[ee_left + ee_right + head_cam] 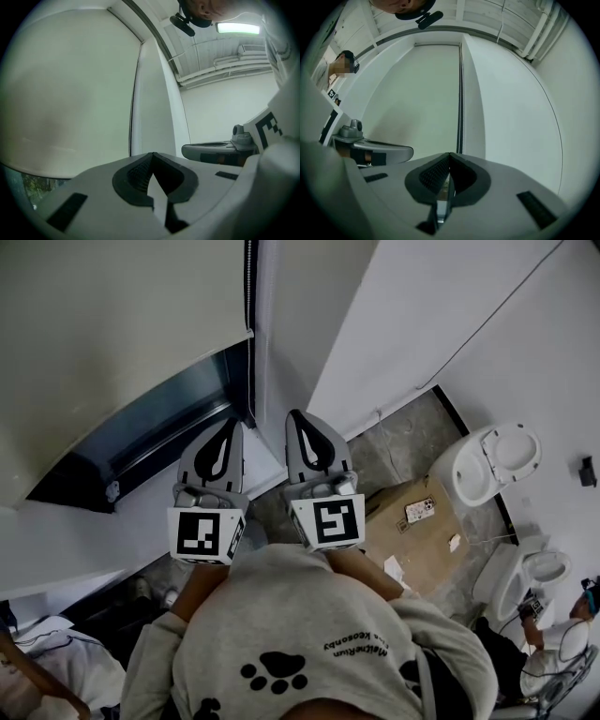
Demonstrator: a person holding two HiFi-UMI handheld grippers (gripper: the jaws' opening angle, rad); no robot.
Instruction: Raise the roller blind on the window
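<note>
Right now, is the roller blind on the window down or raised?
Mostly down. The roller blind covers nearly all of the window; only a narrow strip of it shows under the blind's lower edge.

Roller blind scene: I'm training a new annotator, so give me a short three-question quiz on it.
1. True or false: the left gripper and the right gripper both have their jaws shut, with nothing between them.
2. The bead chain hangs: A) down the roller blind's edge, by the side wall; B) across the blind's middle; C) from the right gripper.
3. What brown thing lies on the floor near the toilets?
Key: 1 true. 2 A. 3 the cardboard box.
</note>
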